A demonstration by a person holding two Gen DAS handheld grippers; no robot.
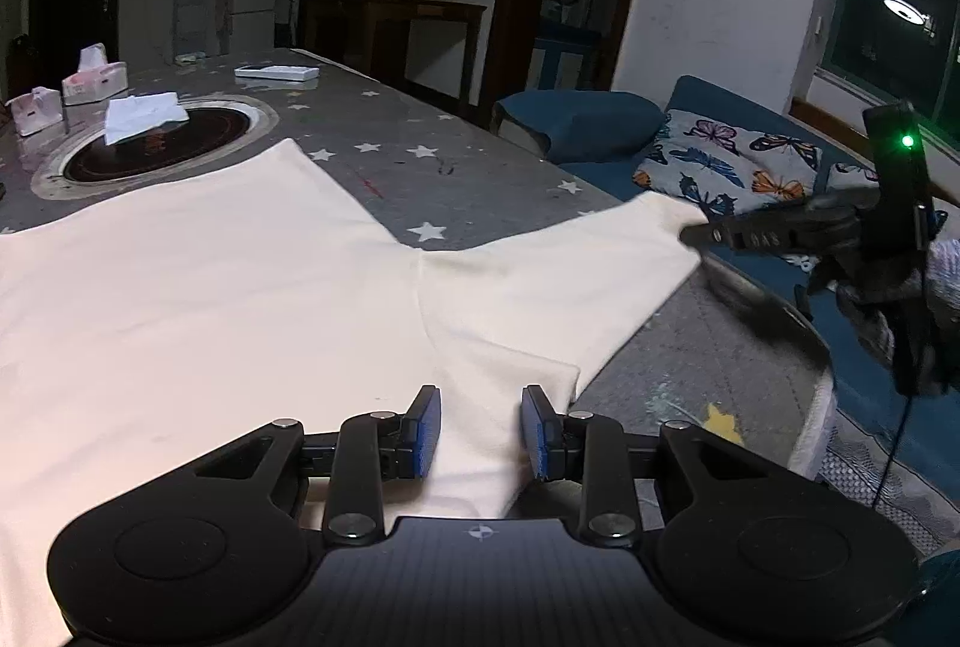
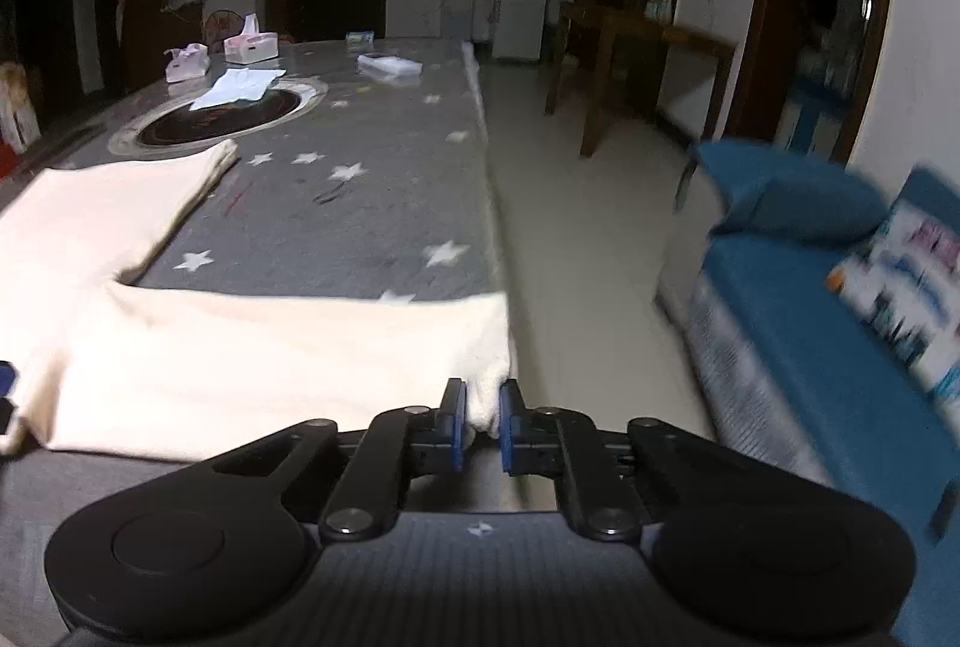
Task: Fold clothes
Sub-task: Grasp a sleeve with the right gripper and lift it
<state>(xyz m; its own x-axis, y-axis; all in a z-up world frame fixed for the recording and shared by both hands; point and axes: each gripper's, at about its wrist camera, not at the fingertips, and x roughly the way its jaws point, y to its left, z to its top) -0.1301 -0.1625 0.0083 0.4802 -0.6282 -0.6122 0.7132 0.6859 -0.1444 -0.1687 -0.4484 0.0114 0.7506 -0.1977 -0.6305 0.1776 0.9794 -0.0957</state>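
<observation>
At lower centre, the left gripper [image 1: 480, 431] straddles the cream T-shirt [image 1: 210, 287] with jaws parted; the right gripper [image 2: 482, 419], jaws pinching the sleeve [image 2: 474, 341], stretches it past the star-patterned worktop [image 2: 360, 203] edge.

The shirt [image 1: 210, 287] lay spread on the table [image 1: 480, 167], its sleeve [image 1: 558, 281] reaching to the table's right edge. Behind the shirt sat the round inset [image 1: 162, 143], a tissue [image 1: 141, 116] on it, two tissue boxes [image 1: 93, 80] to its left. The sofa [image 1: 600, 125] stood right of the table.
</observation>
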